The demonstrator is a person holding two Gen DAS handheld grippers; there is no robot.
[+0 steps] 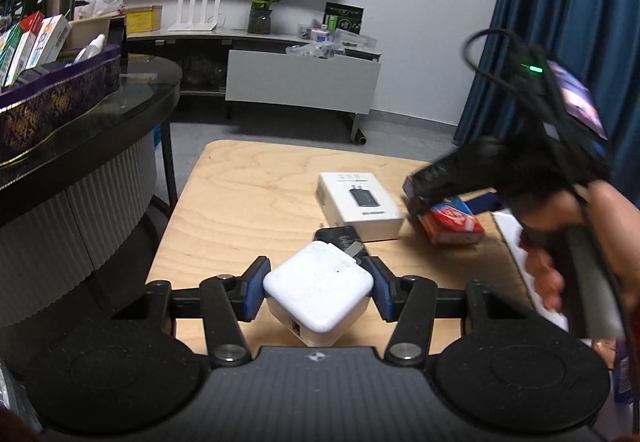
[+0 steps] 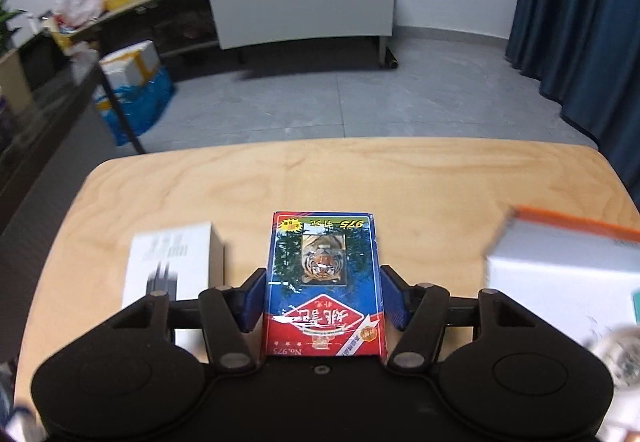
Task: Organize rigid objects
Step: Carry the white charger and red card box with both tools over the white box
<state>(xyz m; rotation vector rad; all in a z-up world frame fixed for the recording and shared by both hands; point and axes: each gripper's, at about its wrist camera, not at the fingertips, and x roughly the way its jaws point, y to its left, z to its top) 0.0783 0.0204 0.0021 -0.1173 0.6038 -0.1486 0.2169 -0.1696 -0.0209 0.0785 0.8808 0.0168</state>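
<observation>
Wooden table [image 2: 400,178] carries a white charger box [image 2: 172,262]. Right of that box, the right gripper [image 2: 323,294] clamps a playing-card pack [image 2: 324,282]; nearer than the box, the left gripper [image 1: 318,284] pinches a white adapter [image 1: 318,288], seemingly lifted.

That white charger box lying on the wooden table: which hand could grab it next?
Neither is free. Left tongs grip a white plug adapter; right tongs grip a card pack, right beside the box.
</observation>
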